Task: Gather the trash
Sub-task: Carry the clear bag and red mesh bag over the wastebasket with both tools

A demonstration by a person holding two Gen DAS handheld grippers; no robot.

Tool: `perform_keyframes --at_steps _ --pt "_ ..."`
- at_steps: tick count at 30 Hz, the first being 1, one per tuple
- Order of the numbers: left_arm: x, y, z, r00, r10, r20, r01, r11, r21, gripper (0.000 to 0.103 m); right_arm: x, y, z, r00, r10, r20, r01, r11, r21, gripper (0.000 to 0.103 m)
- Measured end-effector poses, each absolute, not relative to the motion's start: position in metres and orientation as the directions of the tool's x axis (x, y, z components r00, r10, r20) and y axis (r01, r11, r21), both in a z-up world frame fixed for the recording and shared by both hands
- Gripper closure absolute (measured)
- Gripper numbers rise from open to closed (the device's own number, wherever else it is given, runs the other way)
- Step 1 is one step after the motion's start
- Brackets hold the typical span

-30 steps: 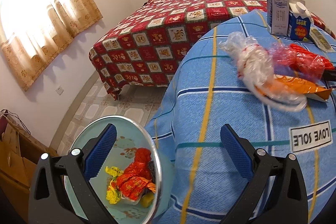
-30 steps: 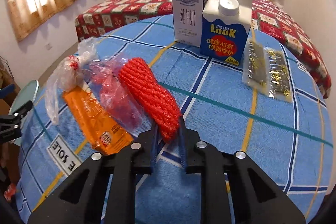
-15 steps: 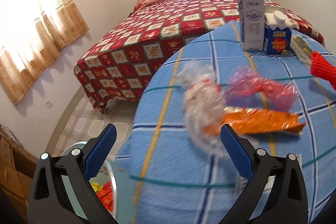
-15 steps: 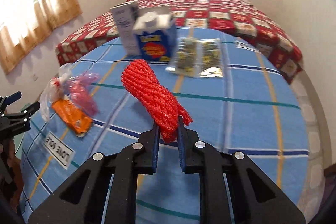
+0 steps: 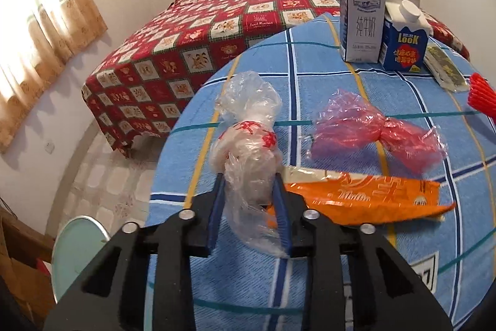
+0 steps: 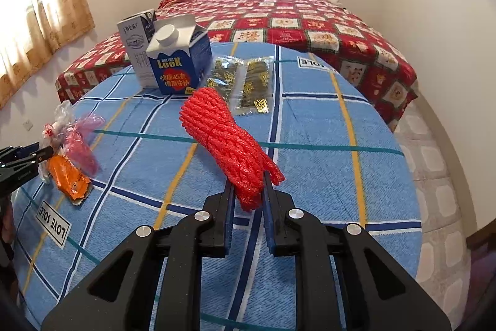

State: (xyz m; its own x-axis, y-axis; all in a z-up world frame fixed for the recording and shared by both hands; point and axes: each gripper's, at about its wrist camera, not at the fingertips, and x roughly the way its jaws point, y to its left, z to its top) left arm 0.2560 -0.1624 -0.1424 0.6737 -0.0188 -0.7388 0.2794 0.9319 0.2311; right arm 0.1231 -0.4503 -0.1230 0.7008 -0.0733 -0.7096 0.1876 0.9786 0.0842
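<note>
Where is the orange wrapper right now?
Orange wrapper lies on the blue tablecloth, just right of the left gripper, below the pink plastic bag.

The blue carton (image 6: 178, 64) with the white cap reads "LooK" in pale letters on its front, with yellow Chinese characters on a red patch below it that are too small to read surely. The taller grey-white carton (image 5: 361, 17) just beside it carries the vertical characters "纯牛奶" under a small landscape emblem. On the blue checked cloth of the desk (image 6: 310, 145), a white label (image 6: 52, 222) at the near left reads "LOVE SOLE", seen upside down.
</note>
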Motion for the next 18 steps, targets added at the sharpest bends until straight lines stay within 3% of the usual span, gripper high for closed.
perform_keyframes --at_steps 9,18 --pt "0.217 -0.123 -0.117 0.726 -0.019 -0.687 0.262 0.932 0.251 0.075 0.125 -0.409 -0.105 0.745 -0.033 -0.666 0.113 0.991 0.078 0.086" --pt "0.191 -0.087 -0.116 0.725 -0.014 -0.688 0.227 0.949 0.219 0.074 0.137 -0.346 -0.089 0.784 0.047 -0.619 0.004 0.997 0.081 0.086"
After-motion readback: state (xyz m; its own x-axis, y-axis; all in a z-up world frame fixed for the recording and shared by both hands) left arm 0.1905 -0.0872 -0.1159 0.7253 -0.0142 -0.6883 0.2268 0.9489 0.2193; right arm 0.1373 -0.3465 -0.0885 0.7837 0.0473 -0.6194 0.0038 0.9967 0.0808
